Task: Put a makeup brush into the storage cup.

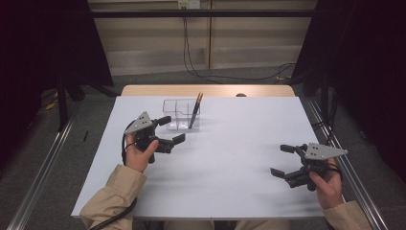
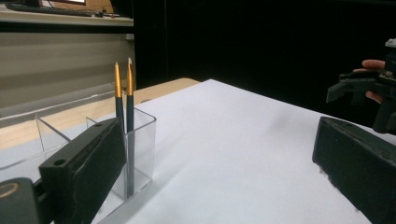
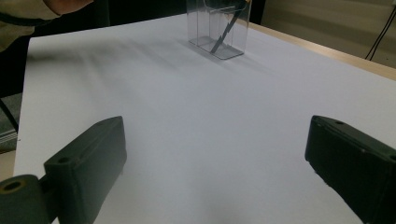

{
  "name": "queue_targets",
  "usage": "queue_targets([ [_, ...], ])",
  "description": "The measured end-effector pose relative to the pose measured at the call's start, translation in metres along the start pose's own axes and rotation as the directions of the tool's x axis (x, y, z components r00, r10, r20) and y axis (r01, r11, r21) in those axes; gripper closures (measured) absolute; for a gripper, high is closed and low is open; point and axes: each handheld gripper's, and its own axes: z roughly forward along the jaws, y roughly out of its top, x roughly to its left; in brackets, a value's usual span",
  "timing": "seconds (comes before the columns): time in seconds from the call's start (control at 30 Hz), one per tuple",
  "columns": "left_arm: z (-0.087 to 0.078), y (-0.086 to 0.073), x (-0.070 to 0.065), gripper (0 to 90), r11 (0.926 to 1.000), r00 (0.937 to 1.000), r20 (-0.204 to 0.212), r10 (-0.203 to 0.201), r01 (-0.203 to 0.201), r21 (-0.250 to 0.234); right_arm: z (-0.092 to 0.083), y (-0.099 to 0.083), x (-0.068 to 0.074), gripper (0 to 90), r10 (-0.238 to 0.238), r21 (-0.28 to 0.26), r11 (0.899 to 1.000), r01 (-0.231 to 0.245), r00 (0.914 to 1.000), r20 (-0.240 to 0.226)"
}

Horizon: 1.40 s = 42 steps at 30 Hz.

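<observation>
Our left gripper [image 1: 171,129] hangs with jaws spread wide and nothing between them, just beside the clear plastic organizer [image 1: 175,116], which sits ahead of it and slightly to its far side. Our right gripper [image 1: 283,160] is likewise spread and empty, low over bare tabletop well apart from the organizer, near the table's right edge. From the left gripper view, the two pencils [image 2: 124,121] stand just beyond the near jaw, in the organizer's end compartment, long axes close to upright, gold-banded ends up and leaning a little. From the high view they tilt toward the far right, tops clear of the rim. We judge the left hand [image 1: 139,151] much the nearer; any reach for the pencils would be short and forward, closing across their shafts above the rim. The organizer's other compartments look empty. The white table [image 1: 230,158] is open between the grippers, with room on every side; the organizer lies toward the far edge, not at it.
</observation>
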Motion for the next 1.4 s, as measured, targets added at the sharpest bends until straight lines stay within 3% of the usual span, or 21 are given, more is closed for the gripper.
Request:
queue_targets([
  [0.6,-0.028,-0.006,-0.003,2.9,1.0,1.0,-0.001,0.006,-0.006,-0.005,0.0,0.0,0.0,5.0,0.001,-0.005,1.0,-0.001,1.0,0.003],
  [1.4,-0.064,-0.011,-0.005,2.9,0.9994,0.9987,-0.042,0.03,-0.03,-0.016,0.0,0.0,0.001,5.0,0.002,-0.01,1.0,-0.002,1.0,0.006],
])
